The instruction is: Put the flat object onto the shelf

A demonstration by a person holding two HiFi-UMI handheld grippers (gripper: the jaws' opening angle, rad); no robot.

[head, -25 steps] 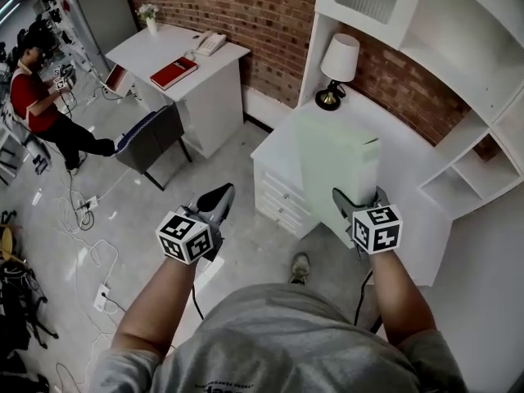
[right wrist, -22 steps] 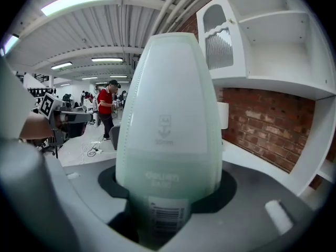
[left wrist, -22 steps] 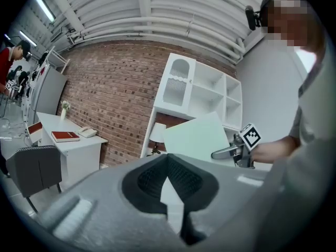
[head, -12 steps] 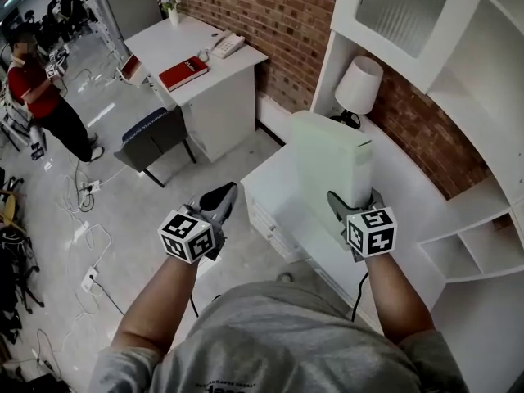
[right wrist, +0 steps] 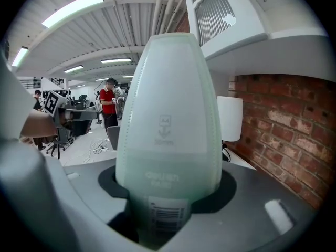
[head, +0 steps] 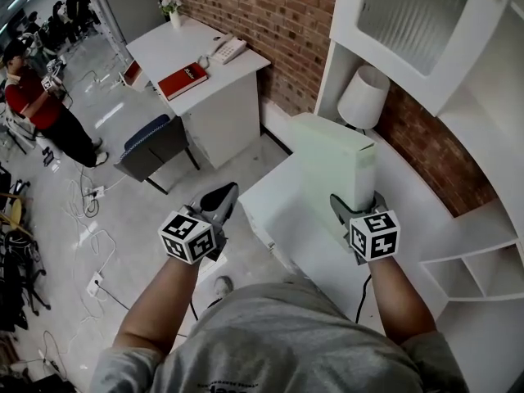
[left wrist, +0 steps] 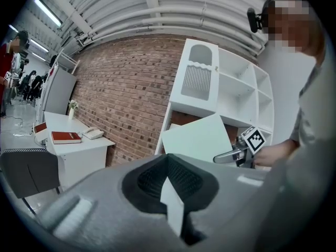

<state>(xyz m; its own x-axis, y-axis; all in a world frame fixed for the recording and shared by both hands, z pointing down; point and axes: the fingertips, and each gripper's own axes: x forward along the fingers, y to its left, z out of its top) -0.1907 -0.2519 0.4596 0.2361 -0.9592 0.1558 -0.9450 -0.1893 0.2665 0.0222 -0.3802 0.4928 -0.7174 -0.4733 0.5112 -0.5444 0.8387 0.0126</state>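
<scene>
The right gripper (head: pixel 354 210) has carried the green box (head: pixel 332 164) nearer the shelf (head: pixel 479 229).

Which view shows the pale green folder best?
Right gripper view: the folder fills the frame, clamped in the right hand-held gripper, barcode label visible. Head view shows it whole, upright; left gripper view shows its broad face from afar.

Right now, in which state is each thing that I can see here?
green flat box, upright, gripped at its bottom edge
right tongs, shut on the green flat box
left tongs, shut, nothing between them
lamp, standing upright
red book, closed, lying flat
cabinet door, shut
</scene>
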